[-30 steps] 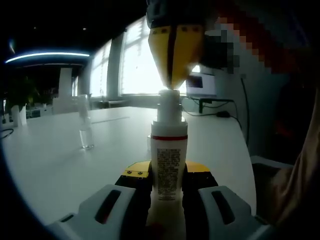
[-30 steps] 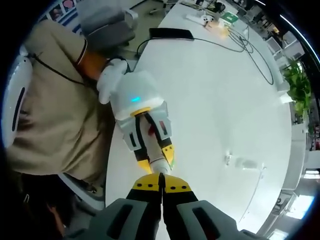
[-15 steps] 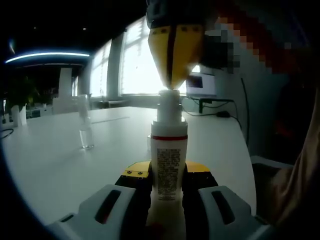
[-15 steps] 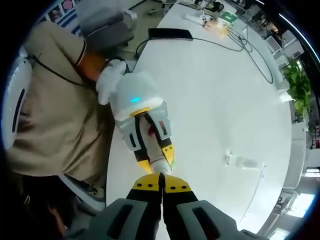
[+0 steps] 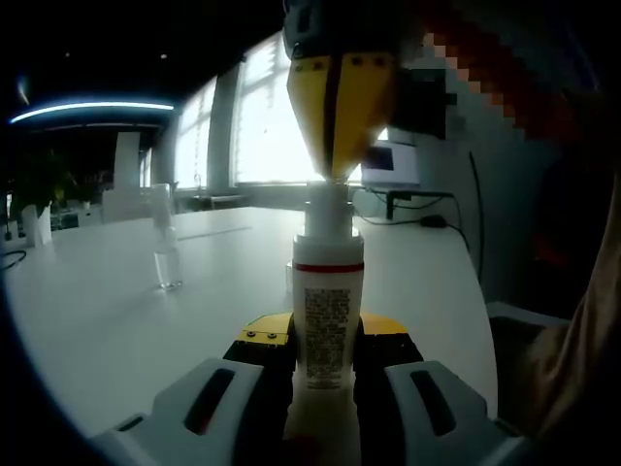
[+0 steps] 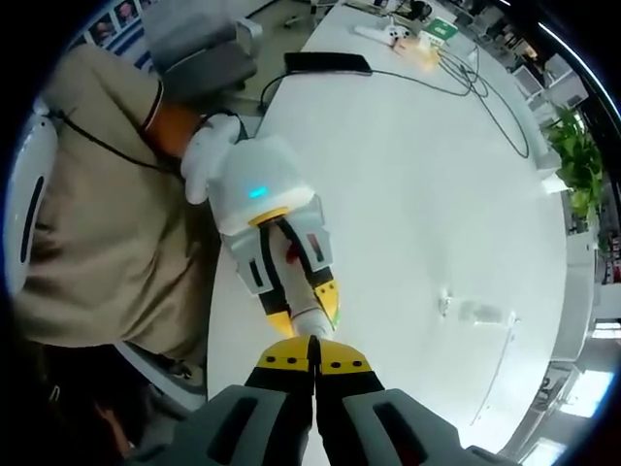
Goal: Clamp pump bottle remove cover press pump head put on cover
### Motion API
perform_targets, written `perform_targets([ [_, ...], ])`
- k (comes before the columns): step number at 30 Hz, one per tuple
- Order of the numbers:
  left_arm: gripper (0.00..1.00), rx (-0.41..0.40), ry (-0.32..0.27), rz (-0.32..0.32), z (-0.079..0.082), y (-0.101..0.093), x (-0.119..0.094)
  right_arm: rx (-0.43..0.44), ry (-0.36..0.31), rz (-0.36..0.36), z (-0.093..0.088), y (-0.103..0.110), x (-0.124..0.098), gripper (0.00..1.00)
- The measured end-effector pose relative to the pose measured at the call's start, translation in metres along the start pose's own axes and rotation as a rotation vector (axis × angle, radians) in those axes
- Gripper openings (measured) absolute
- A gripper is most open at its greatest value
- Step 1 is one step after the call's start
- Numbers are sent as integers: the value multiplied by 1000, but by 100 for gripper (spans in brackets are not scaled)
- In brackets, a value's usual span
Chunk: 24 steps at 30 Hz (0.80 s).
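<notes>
A white pump bottle (image 5: 328, 296) with a red band stands upright on the white table (image 5: 107, 320), and my left gripper (image 5: 327, 342) is shut on its body. From above, my right gripper (image 5: 333, 173) comes down with its yellow jaws shut and its tip on the pump head (image 5: 329, 212). In the right gripper view my right gripper (image 6: 312, 348) points straight down onto the bottle top (image 6: 310, 321), which sits between the left gripper's (image 6: 307, 309) yellow fingertips. The clear cover (image 5: 167, 254) stands apart on the table, also visible from above (image 6: 477, 314).
A person in beige clothing (image 6: 87, 223) sits at the table's edge, a gloved hand (image 6: 209, 150) on the left gripper. A dark flat device (image 6: 328, 63) and cables (image 6: 485, 87) lie far along the table, with a plant (image 6: 579, 165) beyond. A screen (image 5: 393, 163) stands at the back.
The right gripper's tip has moved down a little and the pump head sits slightly lower. The bottle and the left gripper have stayed in place.
</notes>
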<state>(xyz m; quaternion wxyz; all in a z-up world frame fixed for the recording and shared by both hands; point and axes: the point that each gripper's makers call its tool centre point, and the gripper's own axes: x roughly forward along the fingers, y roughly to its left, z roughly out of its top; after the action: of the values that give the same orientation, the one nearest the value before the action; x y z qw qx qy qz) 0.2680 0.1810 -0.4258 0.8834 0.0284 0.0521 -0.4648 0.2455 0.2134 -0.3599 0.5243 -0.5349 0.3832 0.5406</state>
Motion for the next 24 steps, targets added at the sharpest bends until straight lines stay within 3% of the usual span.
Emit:
perform_targets([
  [24,14,-1,0,1,0,0,0,7,-11,12,-1,0,1,0],
])
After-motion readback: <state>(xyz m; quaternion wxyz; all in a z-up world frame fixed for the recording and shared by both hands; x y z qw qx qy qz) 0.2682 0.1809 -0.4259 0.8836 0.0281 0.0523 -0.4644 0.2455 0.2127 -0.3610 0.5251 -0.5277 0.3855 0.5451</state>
